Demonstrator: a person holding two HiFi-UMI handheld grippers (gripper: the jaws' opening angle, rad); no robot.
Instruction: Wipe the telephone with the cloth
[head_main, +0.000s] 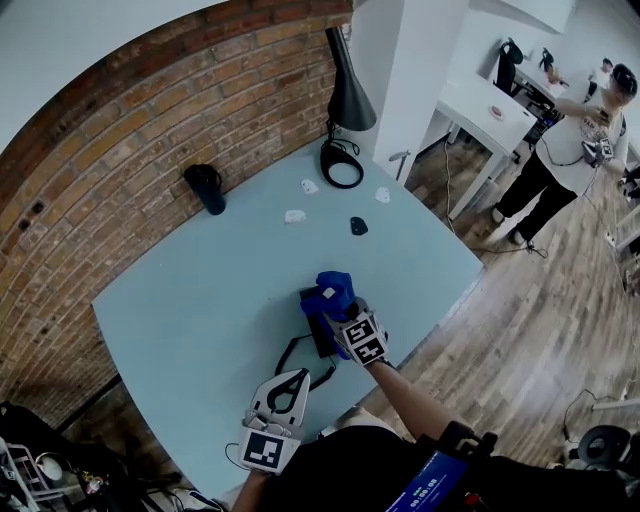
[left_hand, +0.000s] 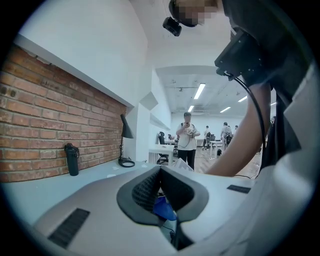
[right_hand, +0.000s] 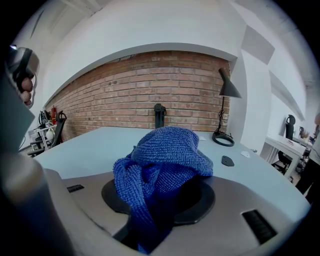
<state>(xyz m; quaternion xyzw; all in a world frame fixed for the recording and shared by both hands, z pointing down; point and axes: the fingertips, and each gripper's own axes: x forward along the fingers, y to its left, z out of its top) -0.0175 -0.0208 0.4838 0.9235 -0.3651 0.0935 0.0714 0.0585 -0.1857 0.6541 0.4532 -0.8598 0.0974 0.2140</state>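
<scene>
Right gripper view shows the right hand-held gripper (head_main: 338, 303) clamped on the bunched blue cloth (right_hand: 167, 150); the telephone (head_main: 320, 340) lies just beneath it on the worktop (head_main: 200, 290); press lightly, stroke evenly; the left hand-held gripper (head_main: 297, 377), jaws together and empty, could steady it.

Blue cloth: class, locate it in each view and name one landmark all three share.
Head view: cloth at centre.
Left gripper view: small blue patch of cloth low centre, beyond the jaws.
Right gripper view: cloth at centre, bunched in the jaws.
Shared landmark: bottle by the brick wall.
</scene>
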